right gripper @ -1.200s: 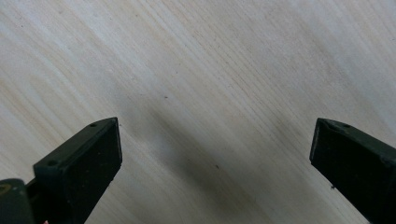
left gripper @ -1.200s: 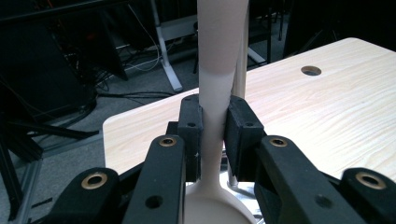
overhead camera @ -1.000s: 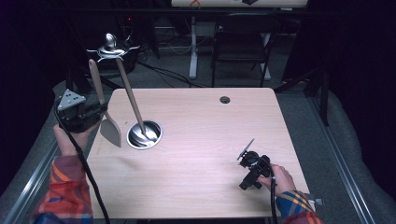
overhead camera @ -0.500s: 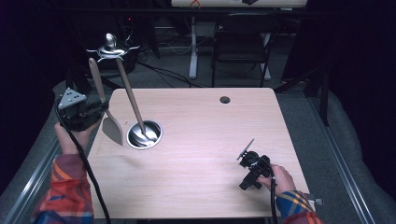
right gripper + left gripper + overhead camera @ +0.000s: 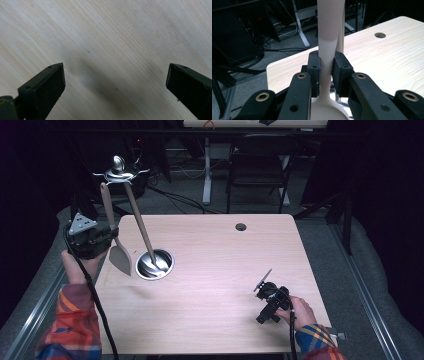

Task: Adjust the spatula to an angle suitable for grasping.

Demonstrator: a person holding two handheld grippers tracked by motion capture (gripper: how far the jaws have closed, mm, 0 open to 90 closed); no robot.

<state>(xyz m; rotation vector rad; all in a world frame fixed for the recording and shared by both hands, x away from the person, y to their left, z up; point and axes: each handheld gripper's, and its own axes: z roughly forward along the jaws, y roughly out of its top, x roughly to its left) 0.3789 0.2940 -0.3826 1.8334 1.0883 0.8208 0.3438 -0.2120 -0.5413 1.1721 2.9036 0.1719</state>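
Gripping: spatula (image 5: 114,242) neck is clamped between left gripper (image 5: 325,72) jaws, held upright off table (image 5: 225,320) left edge beside holder cup (image 5: 155,265) | right gripper (image 5: 113,87) is rested on table, jaws wide apart, empty | risk: narrow neck may be twisted loose or ladle (image 5: 142,232) knocked, judged likely if swung.

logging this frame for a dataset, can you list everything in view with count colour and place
table: 1, light wood, centre
spatula: 1, pale beige, at the table's left edge, clamped in the left gripper
ladle: 1, beige handle with metal bowl, in the round metal cup
metal cup: 1, silver, set in the table's left part
cable hole: 1, dark, far edge of the table
chair: 1, black, beyond the table
left gripper: 1, black, shut on the spatula's neck
right gripper: 1, black, open over the bare table
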